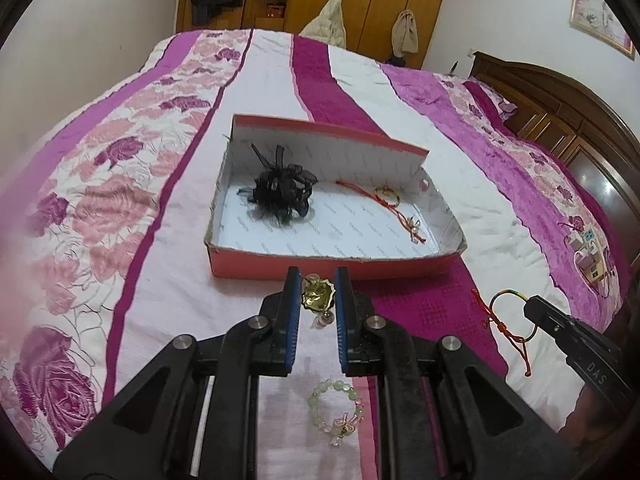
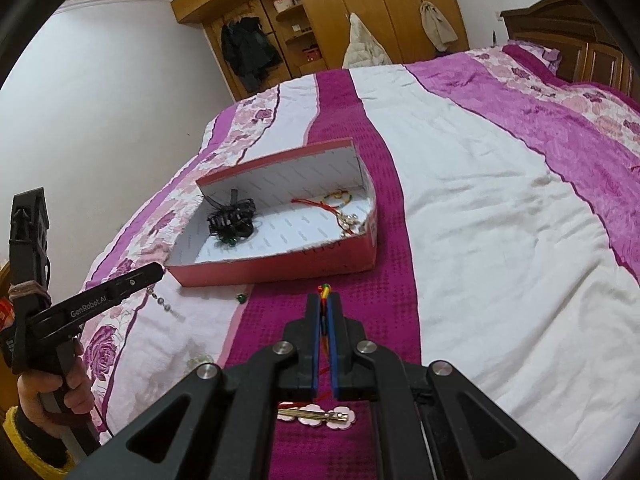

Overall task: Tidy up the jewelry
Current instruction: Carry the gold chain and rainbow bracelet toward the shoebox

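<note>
A red cardboard box (image 1: 280,268) with a white inside lies on the bed; it also shows in the right wrist view (image 2: 280,270). Inside lie a black lace hair piece (image 1: 280,190), a red cord bracelet (image 1: 384,208) and a small ring. My left gripper (image 1: 318,280) is open around a gold brooch with a dangling pendant (image 1: 318,298), just in front of the box. My right gripper (image 2: 325,300) is shut on a multicoloured cord bracelet (image 1: 508,316), whose tip (image 2: 324,290) sticks out above the fingertips. A green bead bracelet (image 1: 336,408) lies under the left gripper.
The bed has a purple, pink and white floral cover (image 1: 100,200). A gold hair clip with pink flowers (image 2: 320,416) lies under the right gripper. A small green stud (image 2: 241,298) lies near the box. A wooden wardrobe (image 1: 360,0) and headboard (image 1: 560,100) stand beyond.
</note>
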The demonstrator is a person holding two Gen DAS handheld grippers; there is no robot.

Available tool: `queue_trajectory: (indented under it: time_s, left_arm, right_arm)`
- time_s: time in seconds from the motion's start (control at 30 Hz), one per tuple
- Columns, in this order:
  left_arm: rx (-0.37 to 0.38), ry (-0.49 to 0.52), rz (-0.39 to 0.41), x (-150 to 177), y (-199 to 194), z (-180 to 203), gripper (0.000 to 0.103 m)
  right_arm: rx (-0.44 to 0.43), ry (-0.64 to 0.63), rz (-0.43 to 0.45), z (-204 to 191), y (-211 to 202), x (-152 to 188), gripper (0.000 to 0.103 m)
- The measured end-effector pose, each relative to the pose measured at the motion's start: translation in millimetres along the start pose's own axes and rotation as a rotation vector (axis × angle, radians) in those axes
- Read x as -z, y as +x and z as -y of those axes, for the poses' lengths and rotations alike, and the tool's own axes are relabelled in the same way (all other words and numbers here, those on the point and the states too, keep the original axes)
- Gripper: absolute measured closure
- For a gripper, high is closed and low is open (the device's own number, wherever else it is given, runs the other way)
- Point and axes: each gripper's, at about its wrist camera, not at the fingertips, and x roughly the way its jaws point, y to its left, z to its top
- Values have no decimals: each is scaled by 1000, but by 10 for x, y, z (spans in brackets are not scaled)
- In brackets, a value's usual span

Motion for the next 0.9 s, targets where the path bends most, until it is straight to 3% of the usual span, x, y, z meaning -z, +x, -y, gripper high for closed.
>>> queue_trajectory:
  time_s: [0.57,0.9]
  left_arm:
    - [-16,25,115,-290,-262,-65,95]
    - [-32,60,187,-574,-269,-84,95]
  right_arm:
    - [-30,-103,67,-426,-106,-259,98]
    - [-19,-141,122,-546,-23,-599,98]
